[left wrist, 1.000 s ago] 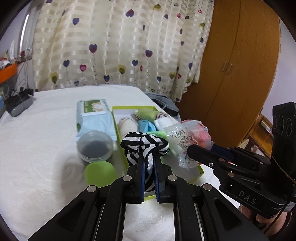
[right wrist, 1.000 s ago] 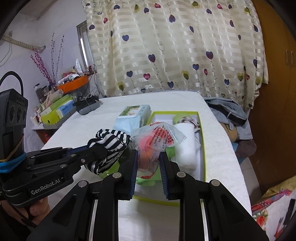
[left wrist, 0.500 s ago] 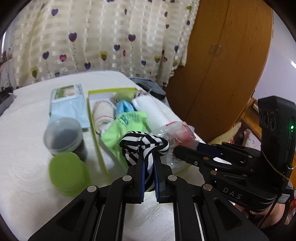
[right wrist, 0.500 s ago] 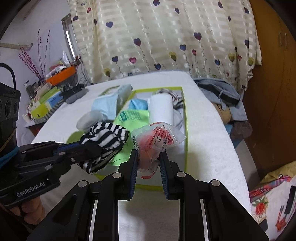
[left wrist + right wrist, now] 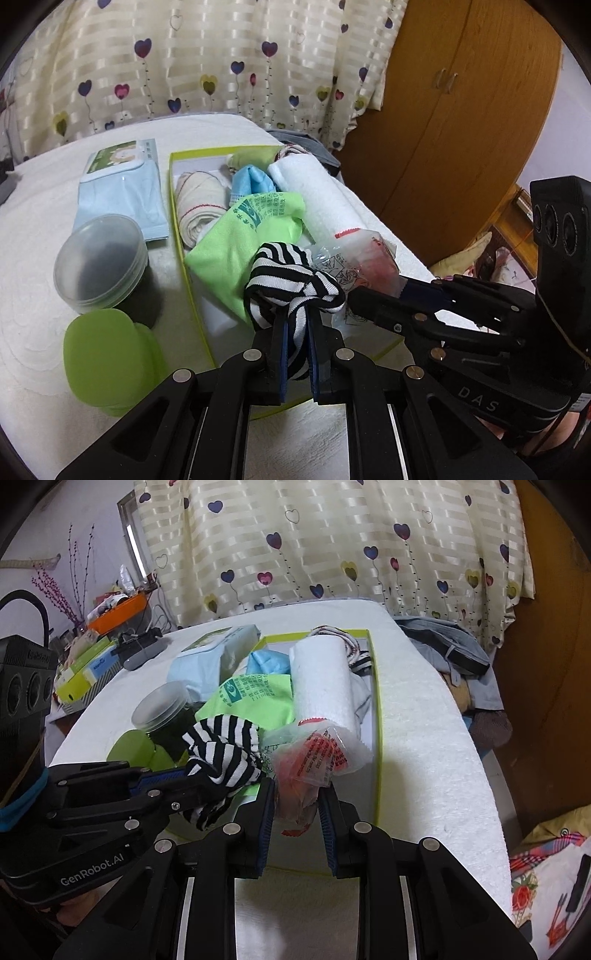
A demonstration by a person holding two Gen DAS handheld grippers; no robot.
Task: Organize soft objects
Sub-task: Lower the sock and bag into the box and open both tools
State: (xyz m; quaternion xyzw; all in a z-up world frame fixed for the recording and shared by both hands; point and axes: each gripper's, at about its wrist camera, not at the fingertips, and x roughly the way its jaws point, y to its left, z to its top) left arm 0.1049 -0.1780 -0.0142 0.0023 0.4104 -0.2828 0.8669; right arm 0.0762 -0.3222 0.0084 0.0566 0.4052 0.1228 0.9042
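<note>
My left gripper (image 5: 297,325) is shut on a black-and-white striped cloth (image 5: 291,280), held over the near end of a shallow green-rimmed box (image 5: 175,206). My right gripper (image 5: 295,797) is shut on a clear plastic bag with red contents (image 5: 314,753), right beside the striped cloth (image 5: 221,746). The bag also shows in the left wrist view (image 5: 354,258). The box holds a white rolled towel (image 5: 317,192), a cream rolled cloth (image 5: 197,206), a blue cloth (image 5: 251,181) and a green printed cloth (image 5: 251,225).
Left of the box stand a clear lidded jar (image 5: 99,262), a green heart-shaped lid (image 5: 107,358) and a pack of wipes (image 5: 122,184) on the white bedcover (image 5: 424,731). A wooden wardrobe (image 5: 461,129) stands to the right. Clothes (image 5: 454,653) lie off the bed's far right edge.
Both grippers have moved forward and down toward the box, still holding the striped cloth and the bag. The box and its contents now look larger and closer.
</note>
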